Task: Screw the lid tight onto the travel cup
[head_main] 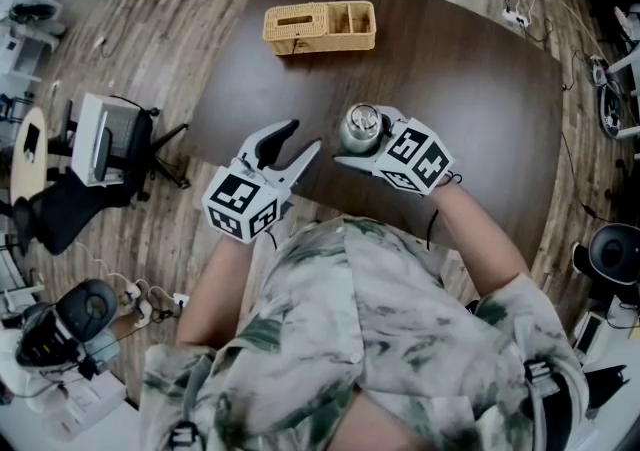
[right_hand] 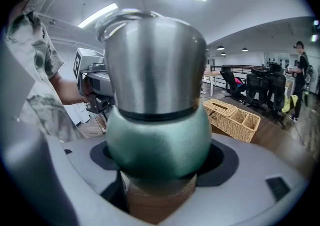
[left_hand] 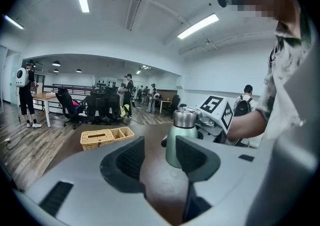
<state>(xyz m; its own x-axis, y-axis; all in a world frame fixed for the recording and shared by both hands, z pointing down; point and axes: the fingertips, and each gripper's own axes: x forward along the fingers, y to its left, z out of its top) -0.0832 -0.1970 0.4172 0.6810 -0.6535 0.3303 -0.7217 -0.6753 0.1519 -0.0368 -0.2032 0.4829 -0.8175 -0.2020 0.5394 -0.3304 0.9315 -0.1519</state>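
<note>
Travel cup [head_main: 358, 142] is standing upright at the near edge of the surface [head_main: 460, 79], my right gripper [head_main: 352, 153] clamping its green body. My left gripper [head_main: 303, 137] is hovering open and empty just left of the steel lid [head_main: 362, 120].

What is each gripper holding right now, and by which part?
The right gripper clamps the travel cup by its green body, below the silver lid. The left gripper holds nothing, jaws apart.

Travel cup [head_main: 360, 129], basket [head_main: 320, 27] — bare table [head_main: 340, 79] between
</note>
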